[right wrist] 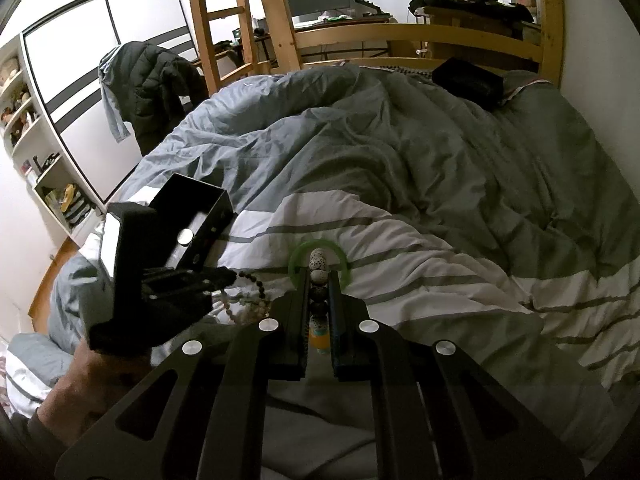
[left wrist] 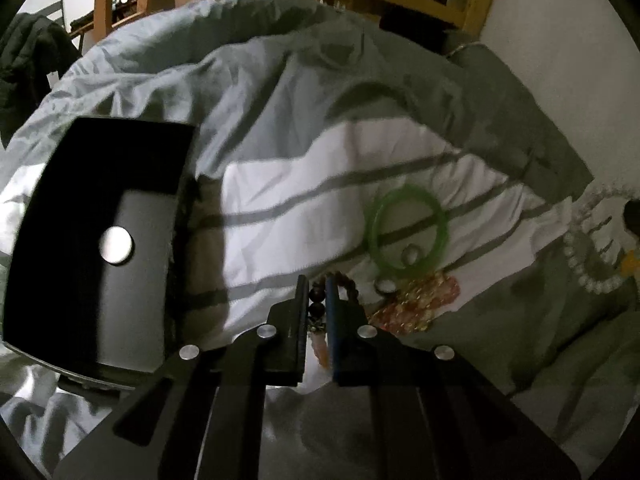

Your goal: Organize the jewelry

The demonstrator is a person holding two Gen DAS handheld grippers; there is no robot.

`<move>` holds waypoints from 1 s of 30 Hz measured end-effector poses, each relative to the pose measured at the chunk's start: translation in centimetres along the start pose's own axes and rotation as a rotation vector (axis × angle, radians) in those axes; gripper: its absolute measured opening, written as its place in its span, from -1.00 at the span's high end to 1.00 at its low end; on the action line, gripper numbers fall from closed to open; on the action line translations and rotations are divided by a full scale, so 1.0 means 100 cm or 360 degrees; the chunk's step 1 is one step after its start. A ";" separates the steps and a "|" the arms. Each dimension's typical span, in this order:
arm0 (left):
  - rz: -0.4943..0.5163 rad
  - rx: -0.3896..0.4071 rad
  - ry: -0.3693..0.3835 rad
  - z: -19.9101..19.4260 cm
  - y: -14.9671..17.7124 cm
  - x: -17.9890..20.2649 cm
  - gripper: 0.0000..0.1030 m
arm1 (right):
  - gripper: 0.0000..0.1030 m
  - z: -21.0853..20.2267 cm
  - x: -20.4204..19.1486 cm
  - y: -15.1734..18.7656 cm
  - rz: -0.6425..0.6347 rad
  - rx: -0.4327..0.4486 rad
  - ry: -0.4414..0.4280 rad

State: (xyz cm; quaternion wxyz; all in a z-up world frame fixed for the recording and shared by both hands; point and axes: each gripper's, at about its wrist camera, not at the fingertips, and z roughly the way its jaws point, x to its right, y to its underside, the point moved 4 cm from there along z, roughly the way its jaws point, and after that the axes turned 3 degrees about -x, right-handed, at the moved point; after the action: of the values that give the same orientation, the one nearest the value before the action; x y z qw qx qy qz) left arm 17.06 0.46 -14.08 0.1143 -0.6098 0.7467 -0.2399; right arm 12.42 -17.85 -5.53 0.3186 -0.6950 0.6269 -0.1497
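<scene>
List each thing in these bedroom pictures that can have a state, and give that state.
Left gripper: shut on dark bead bracelet.
Right gripper: shut on speckled bead bracelet.
Black box: open, on the duvet.
Green bangle: lying flat, loose.
White bead string: lying loose.

From my left wrist feed, the pale bead strand [left wrist: 588, 256] runs off the right edge, so I cannot see its full loop. A dark object [left wrist: 633, 216] beside it is cut by the lens rim; I cannot identify it. The green bangle [left wrist: 406, 232] is motion-blurred. The small ring [left wrist: 410, 255] inside it is too soft to describe.

In my right wrist feed, the bangle's near arc is hidden behind the right gripper [right wrist: 319, 276]. The shelf items [right wrist: 16, 96] are too small to identify.
</scene>
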 end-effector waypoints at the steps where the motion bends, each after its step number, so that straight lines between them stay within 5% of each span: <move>1: -0.0003 0.0015 -0.0001 -0.002 -0.002 0.000 0.84 | 0.82 0.000 0.000 0.000 0.0000 -0.0001 -0.0001; 17: -0.0073 0.0227 -0.0026 -0.075 -0.033 -0.022 0.84 | 0.83 -0.005 -0.019 -0.023 -0.0066 0.0032 -0.0017; 30: -0.0142 0.0267 -0.0111 -0.102 -0.036 -0.061 0.84 | 0.83 0.006 -0.067 -0.047 -0.0193 0.0033 -0.0076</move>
State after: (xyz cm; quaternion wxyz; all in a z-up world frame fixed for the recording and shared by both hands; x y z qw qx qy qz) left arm 16.80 8.12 -4.29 0.1801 -0.6387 0.6917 -0.2851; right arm 15.33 -11.16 -1.75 0.3308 -0.7318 0.5743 -0.1587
